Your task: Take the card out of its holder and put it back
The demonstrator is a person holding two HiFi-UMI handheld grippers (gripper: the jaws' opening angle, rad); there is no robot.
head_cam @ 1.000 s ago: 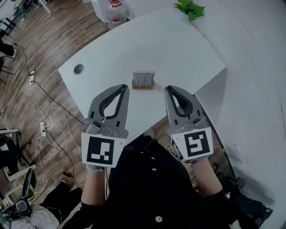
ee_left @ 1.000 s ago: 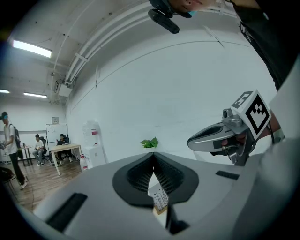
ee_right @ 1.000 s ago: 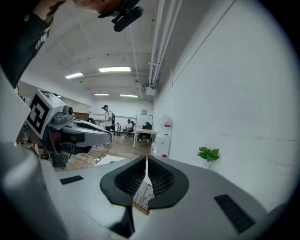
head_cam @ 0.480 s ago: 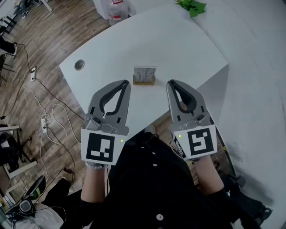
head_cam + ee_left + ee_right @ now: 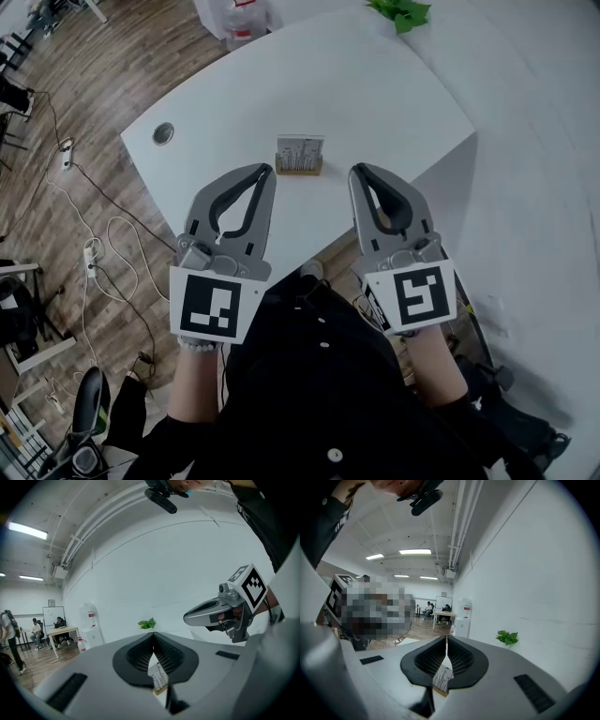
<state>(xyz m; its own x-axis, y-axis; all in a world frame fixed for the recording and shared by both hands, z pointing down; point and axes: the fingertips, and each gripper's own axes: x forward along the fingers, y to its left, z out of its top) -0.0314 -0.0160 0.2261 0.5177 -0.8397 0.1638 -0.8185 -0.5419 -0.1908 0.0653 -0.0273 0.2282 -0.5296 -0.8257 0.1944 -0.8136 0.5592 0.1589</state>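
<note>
A white card (image 5: 301, 151) printed with dark bars stands upright in a small wooden holder (image 5: 299, 172) on the white table (image 5: 375, 103). My left gripper (image 5: 266, 171) hovers just left of the holder and my right gripper (image 5: 356, 172) just right of it. Both are shut and empty, and neither touches the card. In the left gripper view the card (image 5: 159, 679) shows below the closed left gripper (image 5: 153, 634), with the right gripper (image 5: 220, 613) beside it. In the right gripper view the card (image 5: 442, 678) sits under the closed right gripper (image 5: 446, 639).
A round cable grommet (image 5: 163, 133) is near the table's left edge and a green plant (image 5: 401, 14) at its far end. White containers (image 5: 239, 19) stand on the wooden floor beyond. Cables (image 5: 94, 253) trail on the floor at left. People sit at a distant desk (image 5: 58, 631).
Both grippers have edged slightly forward toward the card holder and stay shut. The card has not moved.
</note>
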